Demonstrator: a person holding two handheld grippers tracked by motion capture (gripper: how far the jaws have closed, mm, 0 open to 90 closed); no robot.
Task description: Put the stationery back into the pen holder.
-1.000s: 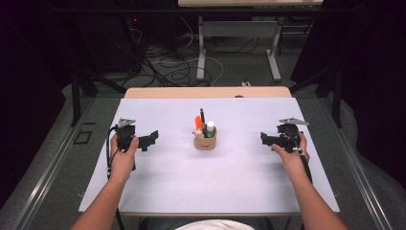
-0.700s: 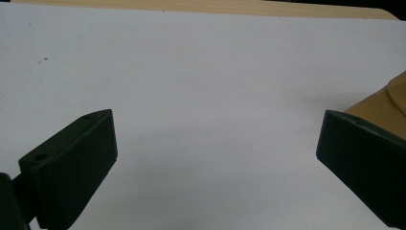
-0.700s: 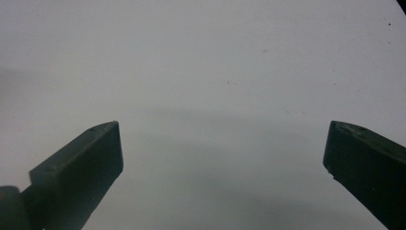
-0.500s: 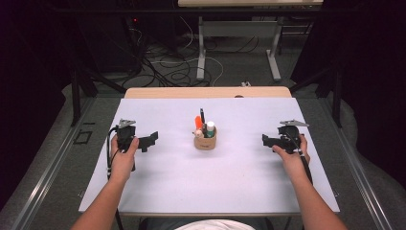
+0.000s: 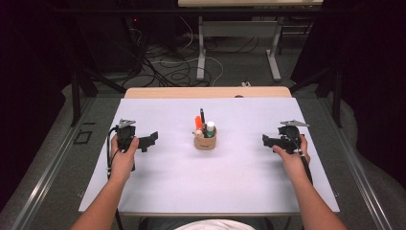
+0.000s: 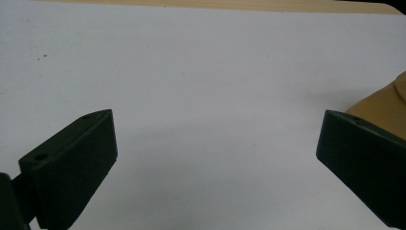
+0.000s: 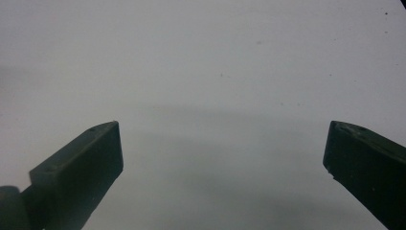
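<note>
A small tan cup [image 5: 205, 141] stands at the middle of the white table [image 5: 230, 177], holding an orange marker [image 5: 198, 121], a black pen [image 5: 202, 115] and a teal-capped item [image 5: 210, 128]. My left gripper [image 5: 152, 139] is held low at the left, pointing right at the cup, open with nothing between its jaws. In the left gripper view [image 6: 215, 153] the tan cup [image 6: 383, 108] edges in at the right. My right gripper [image 5: 266, 140] is held at the right, pointing left, also open and empty; the right gripper view [image 7: 222, 158] looks down on bare white table.
The white sheet covers a wooden tabletop whose far edge [image 5: 206, 92] shows as a tan strip. Behind the table lie tangled cables [image 5: 167, 67] and white desk legs [image 5: 201, 48] on the floor. Dark frame rails [image 5: 43, 177] run along both sides.
Both grippers stay almost still; the right one has drifted slightly outward to the right. The cup has not moved.
</note>
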